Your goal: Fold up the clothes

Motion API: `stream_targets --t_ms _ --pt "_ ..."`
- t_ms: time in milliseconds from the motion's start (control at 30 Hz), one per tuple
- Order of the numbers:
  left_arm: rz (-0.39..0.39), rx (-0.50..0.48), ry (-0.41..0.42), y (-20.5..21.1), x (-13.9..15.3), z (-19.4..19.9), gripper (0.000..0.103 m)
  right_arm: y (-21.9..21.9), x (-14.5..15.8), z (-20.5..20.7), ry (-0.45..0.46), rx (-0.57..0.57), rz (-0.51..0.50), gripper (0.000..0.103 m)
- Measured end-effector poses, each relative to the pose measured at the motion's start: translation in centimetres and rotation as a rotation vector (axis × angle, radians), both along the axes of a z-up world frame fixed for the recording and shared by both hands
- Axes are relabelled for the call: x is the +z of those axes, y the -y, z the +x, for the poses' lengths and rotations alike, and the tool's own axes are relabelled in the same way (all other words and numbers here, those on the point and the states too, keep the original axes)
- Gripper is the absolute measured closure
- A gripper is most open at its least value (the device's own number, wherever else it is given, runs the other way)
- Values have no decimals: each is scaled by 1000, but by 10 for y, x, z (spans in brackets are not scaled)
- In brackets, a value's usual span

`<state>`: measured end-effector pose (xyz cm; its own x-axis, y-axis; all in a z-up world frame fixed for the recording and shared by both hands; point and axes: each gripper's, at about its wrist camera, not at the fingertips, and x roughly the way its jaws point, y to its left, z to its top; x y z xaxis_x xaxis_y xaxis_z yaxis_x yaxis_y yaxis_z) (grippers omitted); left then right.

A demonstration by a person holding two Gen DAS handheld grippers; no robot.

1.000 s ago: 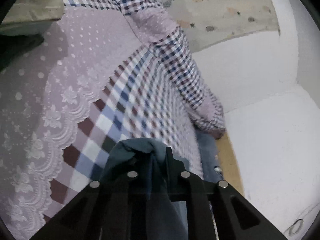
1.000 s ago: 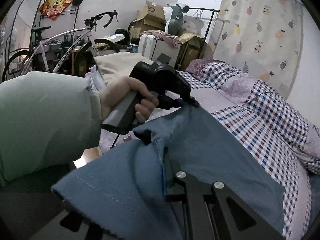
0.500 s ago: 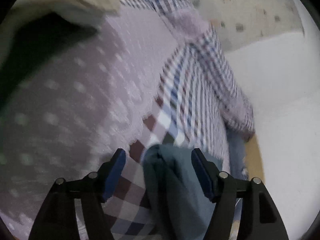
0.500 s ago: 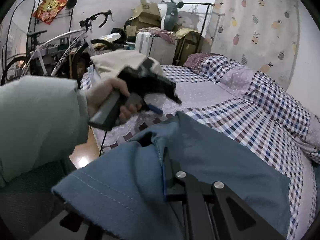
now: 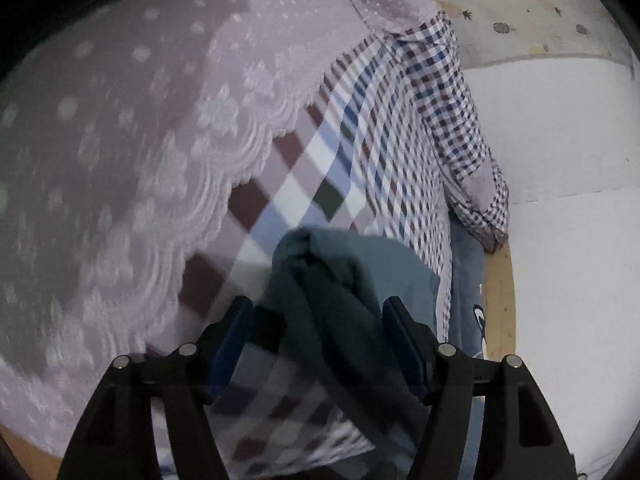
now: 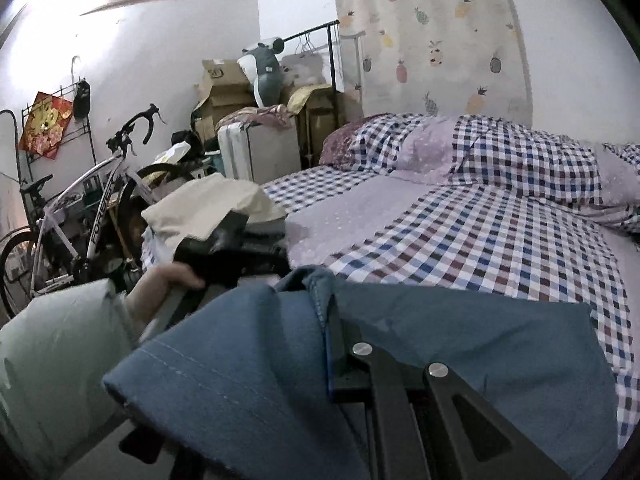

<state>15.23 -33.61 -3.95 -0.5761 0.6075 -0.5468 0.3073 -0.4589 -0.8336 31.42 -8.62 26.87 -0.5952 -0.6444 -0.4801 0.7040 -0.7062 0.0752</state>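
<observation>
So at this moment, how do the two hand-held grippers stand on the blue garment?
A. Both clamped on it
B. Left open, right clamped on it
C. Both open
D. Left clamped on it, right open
B: the left hand-held gripper has its blue pads spread wide with the blue garment loose between them, while the right hand-held gripper pinches the cloth's edge.

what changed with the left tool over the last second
The left tool opened and let go of the blue garment, which now lies loose between its fingers on the checked bed cover. The right tool stays shut on the garment.
</observation>
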Motion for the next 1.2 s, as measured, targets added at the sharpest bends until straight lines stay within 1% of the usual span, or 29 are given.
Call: stream_targets --t_ms 33,100,333,400,433,467,500,567,700,767,900,1000,1133,1167,1200 --pt "17 -8 3 -2 -3 4 32 1 0 1 -3 6 6 99" --pt "50 -19 -12 -11 -7 -4 32 2 -1 3 -10 17 18 99" --pt "83 -21 -48 -7 -9 -23 32 8 -15 26 -24 68 83 99" --pt "72 -22 -55 -6 -8 -26 44 8 -18 29 -25 70 95 99" --pt "62 -29 -53 -6 -7 -26 64 8 -20 30 -24 70 97 99" --pt "57 -25 -51 -5 -7 -24 77 8 -21 30 -22 69 99 99" --pt "52 -21 -49 -4 -7 -23 78 8 -22 31 -20 67 102 99" --pt "41 -13 -45 -1 -8 -20 82 9 -25 31 -13 67 107 99" --pt "61 51 -112 14 3 -4 88 16 -34 36 9 89 119 99" --pt "73 84 -161 17 13 0 91 24 -43 40 26 113 133 99" --pt "75 129 -267 22 36 12 93 36 -56 48 50 149 154 99" --pt "157 189 -353 30 51 25 94 44 -55 55 53 184 142 99" --pt "144 216 -357 43 56 32 94 59 -43 72 10 241 111 99" --pt "140 223 -358 46 57 33 94 61 -46 71 14 242 104 99" --pt "136 230 -359 49 58 35 94 62 -51 68 37 236 98 99"
